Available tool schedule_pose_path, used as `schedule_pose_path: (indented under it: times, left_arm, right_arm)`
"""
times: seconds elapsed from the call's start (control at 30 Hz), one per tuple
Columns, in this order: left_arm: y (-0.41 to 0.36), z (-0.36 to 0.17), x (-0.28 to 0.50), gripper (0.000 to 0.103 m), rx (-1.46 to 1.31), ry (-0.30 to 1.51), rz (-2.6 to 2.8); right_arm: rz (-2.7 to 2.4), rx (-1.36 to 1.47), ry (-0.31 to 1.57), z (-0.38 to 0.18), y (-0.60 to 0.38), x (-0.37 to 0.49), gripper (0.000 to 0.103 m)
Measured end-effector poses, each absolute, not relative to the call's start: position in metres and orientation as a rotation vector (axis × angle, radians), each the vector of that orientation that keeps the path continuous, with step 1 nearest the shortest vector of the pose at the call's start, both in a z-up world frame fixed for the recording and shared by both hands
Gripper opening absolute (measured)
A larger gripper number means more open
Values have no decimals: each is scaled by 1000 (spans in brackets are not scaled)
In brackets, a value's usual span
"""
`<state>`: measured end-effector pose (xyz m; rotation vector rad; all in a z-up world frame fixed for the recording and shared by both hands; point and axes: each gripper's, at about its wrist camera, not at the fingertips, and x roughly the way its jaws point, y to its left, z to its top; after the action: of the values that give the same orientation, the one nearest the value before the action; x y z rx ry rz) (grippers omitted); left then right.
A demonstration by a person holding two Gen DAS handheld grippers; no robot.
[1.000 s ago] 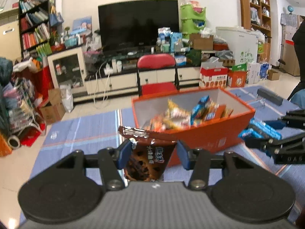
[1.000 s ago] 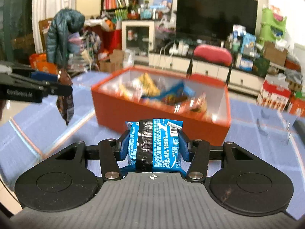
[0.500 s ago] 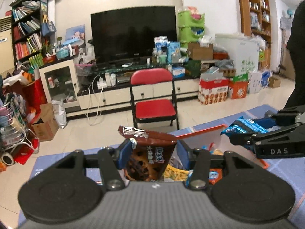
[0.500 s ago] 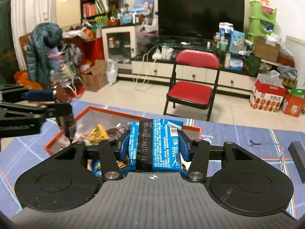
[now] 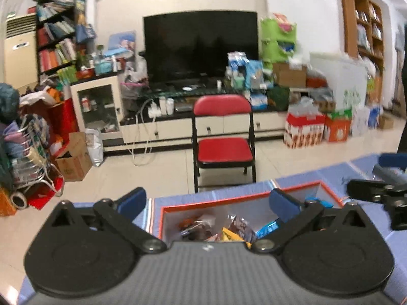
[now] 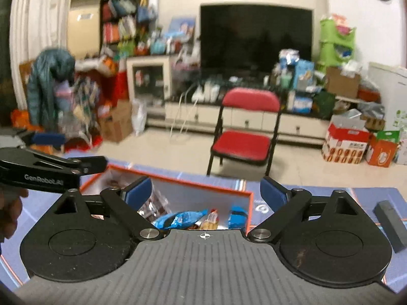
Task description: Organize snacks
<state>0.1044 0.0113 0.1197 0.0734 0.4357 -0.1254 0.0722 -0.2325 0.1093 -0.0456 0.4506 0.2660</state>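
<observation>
Snacks sit in orange box, directly below and ahead of both tongs. Left tongs spread wide and opening, nothing between the blue pads; brown packet lies in the box under the gap, not touched. Yellow packet just beside it, blue one toward the right pad. Right tongs also apart and opening, nothing between pads; blue packets lie in the box below the gap, clear of both pads. Box rim runs across just past the right tongs' tips. In the left view the right tongs show at the far right, blurred, over the box's right corner. In the right view the left tongs show at the left, over the box's left corner; part of a hand shows under them. Blue mat under the box. Black bar on mat to the right of the right tongs, well apart from the box. Red chair on the floor beyond the box, TV behind it.
</observation>
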Motion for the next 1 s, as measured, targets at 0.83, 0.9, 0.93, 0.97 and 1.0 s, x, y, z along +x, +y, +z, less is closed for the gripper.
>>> schedule_pose_path:
  times: [0.83, 0.9, 0.93, 0.97, 1.0]
  left_arm:
    - [3, 1, 1, 103, 59, 741, 124]
    - [2, -2, 5, 102, 46, 759, 122]
    - [0, -2, 6, 102, 49, 762, 121]
    - [-2, -3, 6, 102, 55, 763, 119]
    - [-4, -4, 7, 102, 61, 764, 118]
  right_arm:
    - [75, 13, 469, -5, -272, -74, 91]
    - [85, 1, 478, -7, -268, -70, 91]
    - [90, -1, 482, -8, -267, -67, 91]
    - [92, -6, 485, -9, -266, -65, 91]
    - [96, -12, 489, -10, -265, -64, 91]
